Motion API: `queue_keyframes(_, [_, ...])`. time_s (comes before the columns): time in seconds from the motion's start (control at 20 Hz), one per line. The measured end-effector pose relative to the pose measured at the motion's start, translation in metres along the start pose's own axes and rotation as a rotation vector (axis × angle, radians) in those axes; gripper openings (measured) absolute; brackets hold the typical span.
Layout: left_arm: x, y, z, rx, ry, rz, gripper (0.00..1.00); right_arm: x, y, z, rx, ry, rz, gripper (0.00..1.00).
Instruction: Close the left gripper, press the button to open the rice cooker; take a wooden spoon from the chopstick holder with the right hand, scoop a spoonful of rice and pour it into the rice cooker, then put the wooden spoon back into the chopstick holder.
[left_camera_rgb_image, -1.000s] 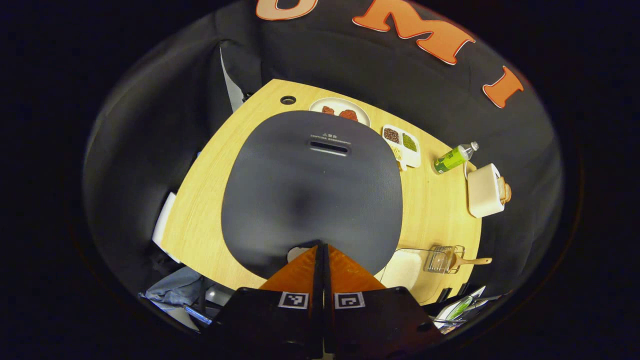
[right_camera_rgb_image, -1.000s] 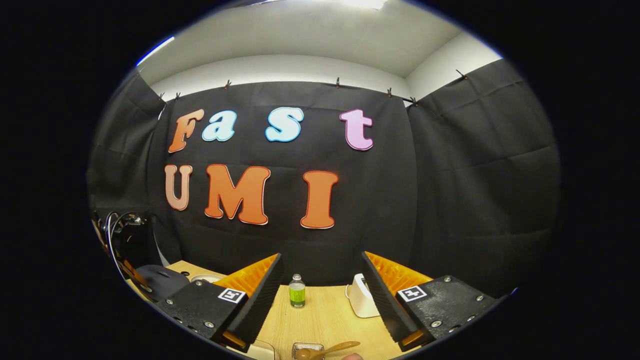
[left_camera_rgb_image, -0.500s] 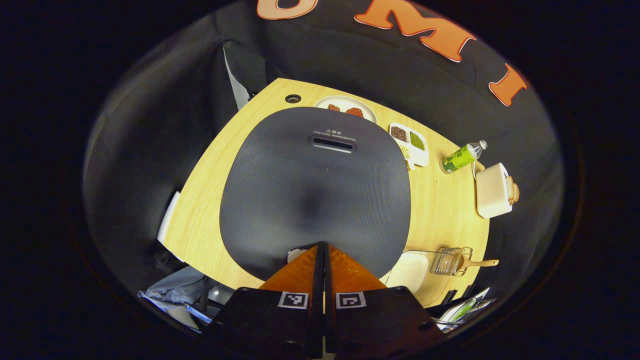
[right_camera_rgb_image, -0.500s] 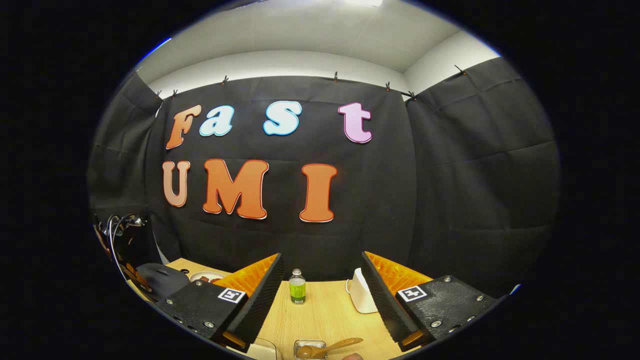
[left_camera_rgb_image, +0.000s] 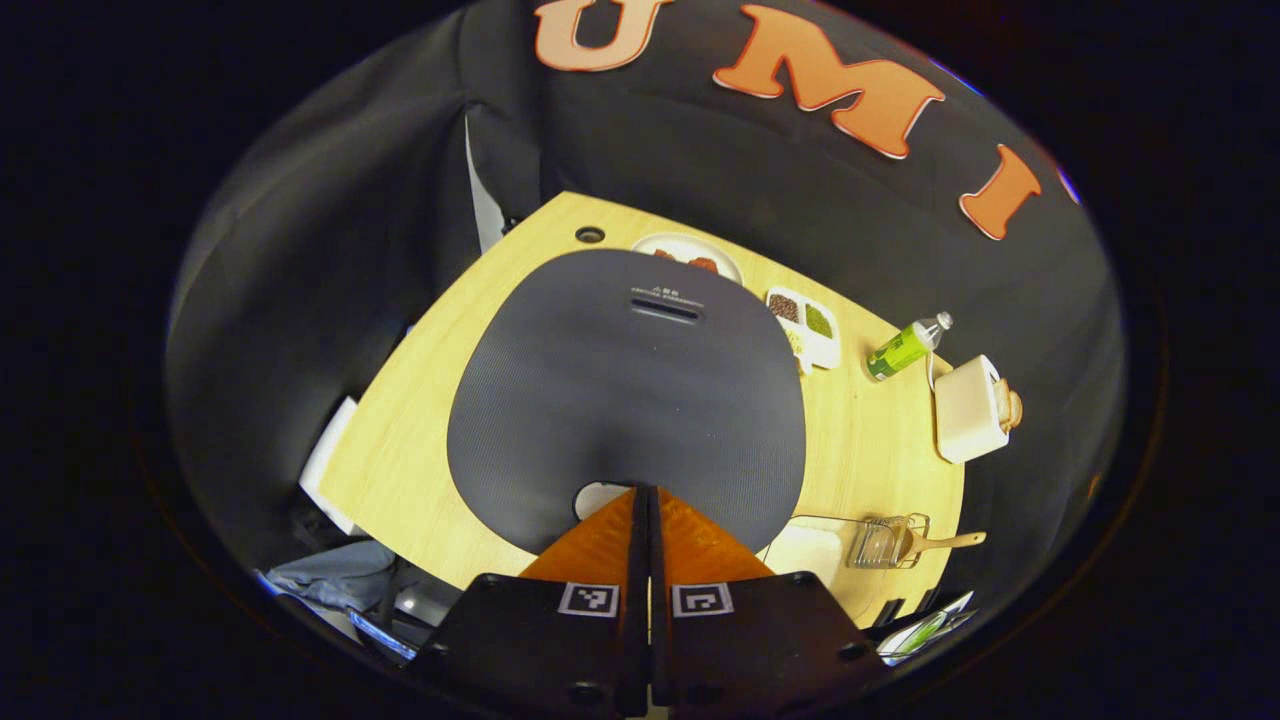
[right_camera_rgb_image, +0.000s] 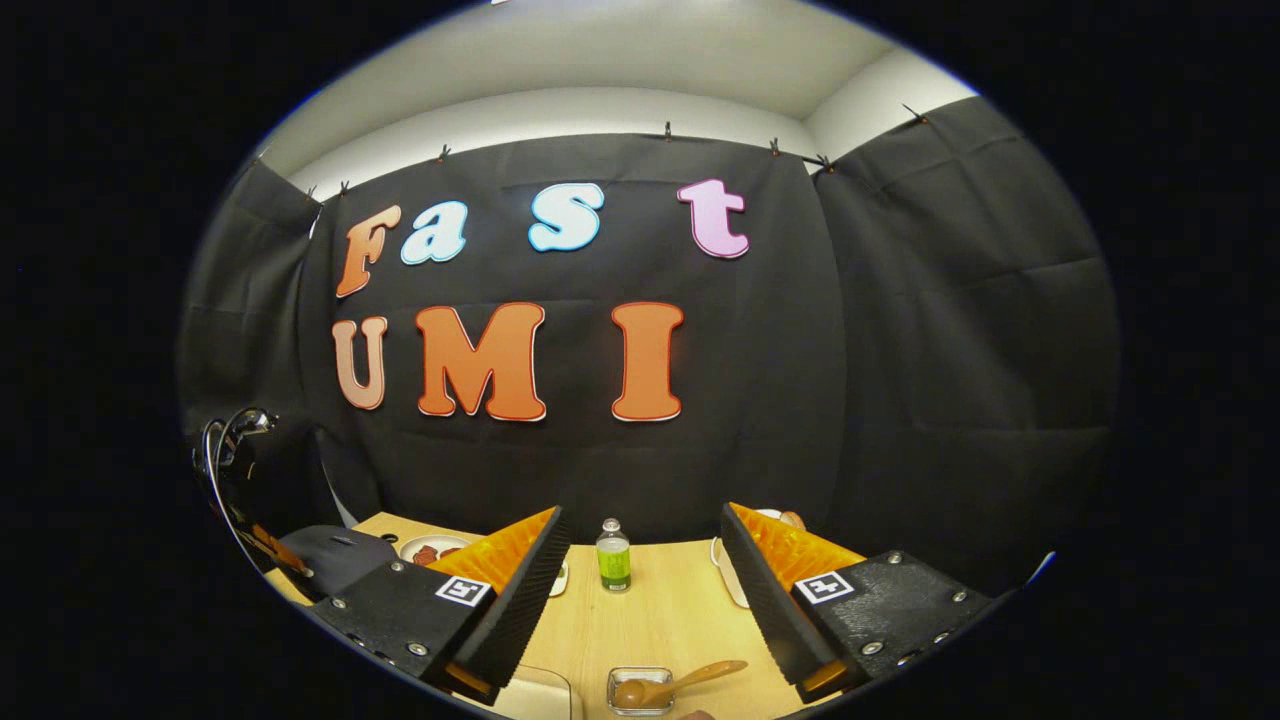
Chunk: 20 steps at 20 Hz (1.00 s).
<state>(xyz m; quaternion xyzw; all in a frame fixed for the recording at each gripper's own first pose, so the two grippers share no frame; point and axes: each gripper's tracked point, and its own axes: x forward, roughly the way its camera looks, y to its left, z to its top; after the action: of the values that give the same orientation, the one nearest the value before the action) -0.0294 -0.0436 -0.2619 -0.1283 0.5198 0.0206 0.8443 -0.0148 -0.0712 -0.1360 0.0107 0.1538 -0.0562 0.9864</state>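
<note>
2 grippers | left gripper (left_camera_rgb_image: 645, 490) jaws together over rice cooker (left_camera_rgb_image: 630, 390) button | right gripper (right_camera_rgb_image: 645, 580) jaws apart above wooden spoon (right_camera_rgb_image: 680, 683)

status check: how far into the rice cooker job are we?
Done: the left gripper is shut, its tips at the small white button on the front edge of the dark grey rice cooker lid.

In hand: the press; the lid lies flat, closed.

Left: the right gripper is open and holds nothing; the wooden spoon sits in the clear chopstick holder. Scooping, pouring and returning remain.
</note>
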Motion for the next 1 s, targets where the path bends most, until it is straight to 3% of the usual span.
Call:
queue_keyframes(0.3, [-0.028, -0.015, 0.035, 0.029, -0.207, -0.047, 0.07, 0.005, -0.006, -0.032, 0.048, 0.103, 0.001, 0.95])
queue_keyframes(0.35, [-0.034, -0.018, 0.044, 0.029, -0.248, -0.061, 0.17, 0.007, -0.007, -0.04, 0.047, 0.13, -0.003, 0.95])
queue_keyframes(0.4, [-0.04, -0.021, 0.053, 0.035, -0.292, -0.071, 0.19, 0.007, -0.009, -0.048, 0.045, 0.156, -0.004, 0.95])
queue_keyframes(0.45, [-0.047, -0.024, 0.06, 0.047, -0.342, -0.075, 0.33, 0.007, -0.011, -0.055, 0.043, 0.178, -0.006, 0.95])
queue_keyframes(0.65, [-0.087, -0.017, 0.099, 0.216, -0.585, 0.051, 0.72, 0.008, -0.017, -0.086, 0.053, 0.263, -0.005, 0.95])
queue_keyframes(0.75, [-0.1, -0.015, 0.105, 0.245, -0.622, 0.1, 0.76, 0.009, -0.022, -0.103, 0.068, 0.313, -0.015, 0.95])
queue_keyframes(0.9, [-0.105, -0.026, 0.105, 0.201, -0.649, 0.057, 0.8, 0.012, -0.023, -0.123, 0.089, 0.368, -0.006, 0.95])
queue_keyframes(1.0, [-0.105, -0.018, 0.109, 0.182, -0.66, 0.073, 0.87, 0.013, -0.027, -0.141, 0.092, 0.418, -0.008, 0.95])
